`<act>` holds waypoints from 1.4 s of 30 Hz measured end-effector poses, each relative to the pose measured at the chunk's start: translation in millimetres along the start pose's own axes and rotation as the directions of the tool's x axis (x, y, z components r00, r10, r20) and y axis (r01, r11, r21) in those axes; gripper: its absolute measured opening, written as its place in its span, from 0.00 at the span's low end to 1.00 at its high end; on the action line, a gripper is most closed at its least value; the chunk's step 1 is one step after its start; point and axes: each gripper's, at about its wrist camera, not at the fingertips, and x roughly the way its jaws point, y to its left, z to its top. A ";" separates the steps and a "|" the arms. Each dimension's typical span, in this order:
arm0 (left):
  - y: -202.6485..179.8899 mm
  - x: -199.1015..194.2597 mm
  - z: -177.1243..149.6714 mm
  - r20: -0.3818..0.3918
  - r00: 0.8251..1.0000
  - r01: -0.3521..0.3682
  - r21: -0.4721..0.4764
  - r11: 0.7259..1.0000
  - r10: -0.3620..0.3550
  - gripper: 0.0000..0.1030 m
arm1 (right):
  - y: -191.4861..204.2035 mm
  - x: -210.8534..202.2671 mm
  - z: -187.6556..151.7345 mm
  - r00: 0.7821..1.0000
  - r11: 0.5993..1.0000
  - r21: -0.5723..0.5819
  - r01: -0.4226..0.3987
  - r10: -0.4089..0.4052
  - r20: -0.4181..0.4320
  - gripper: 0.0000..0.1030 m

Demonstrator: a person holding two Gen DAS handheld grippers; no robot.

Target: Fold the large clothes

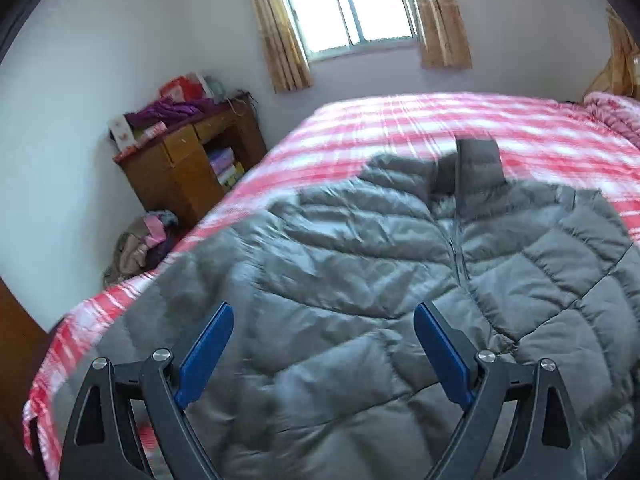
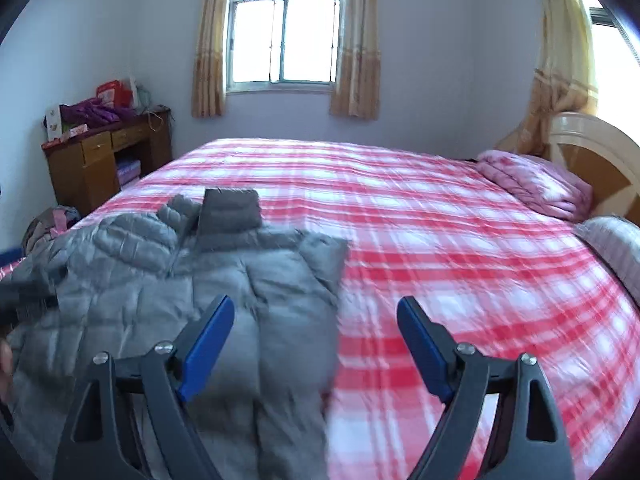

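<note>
Your left gripper (image 1: pixel 323 350) and right gripper (image 2: pixel 316 344) hover with fingers wide and empty above the grey quilted puffer jacket (image 1: pixel 360 280), spread front-up on the red-and-white checked bed (image 2: pixel 440 240) for folding.

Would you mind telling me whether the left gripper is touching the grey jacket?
Apart. In the left wrist view the left gripper hovers open above the jacket, nothing between its blue pads.

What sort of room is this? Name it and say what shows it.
A bedroom, most likely in a home: a bed with a plaid sheet, a folded quilt by the headboard, and a curtained window.
</note>
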 end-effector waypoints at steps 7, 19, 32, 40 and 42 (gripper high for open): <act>-15.8 57.5 -22.4 -0.122 0.992 -0.034 0.030 0.999 0.038 0.89 | 37.8 81.5 -18.4 0.986 0.989 -0.080 -0.121 0.110 -0.126 0.84; -18.2 70.4 -27.0 -0.155 0.986 -0.060 0.027 0.998 0.063 0.98 | 33.0 120.9 -46.0 0.937 0.987 -0.059 -0.153 0.126 -0.325 0.86; -14.2 40.2 -16.8 -0.133 0.989 -0.063 0.057 0.996 0.070 0.98 | 37.1 123.4 -39.9 0.929 0.987 -0.088 -0.133 0.093 -0.358 0.87; -22.7 3.7 -43.4 -0.062 0.998 -0.016 0.120 0.993 0.024 0.98 | 56.4 38.1 -29.8 0.956 0.973 -0.066 -0.221 0.203 -0.211 0.81; -24.6 18.2 -52.1 -0.099 0.995 -0.012 0.116 0.993 0.024 0.99 | 70.7 43.6 -41.7 0.944 0.965 -0.090 -0.247 0.219 -0.249 0.81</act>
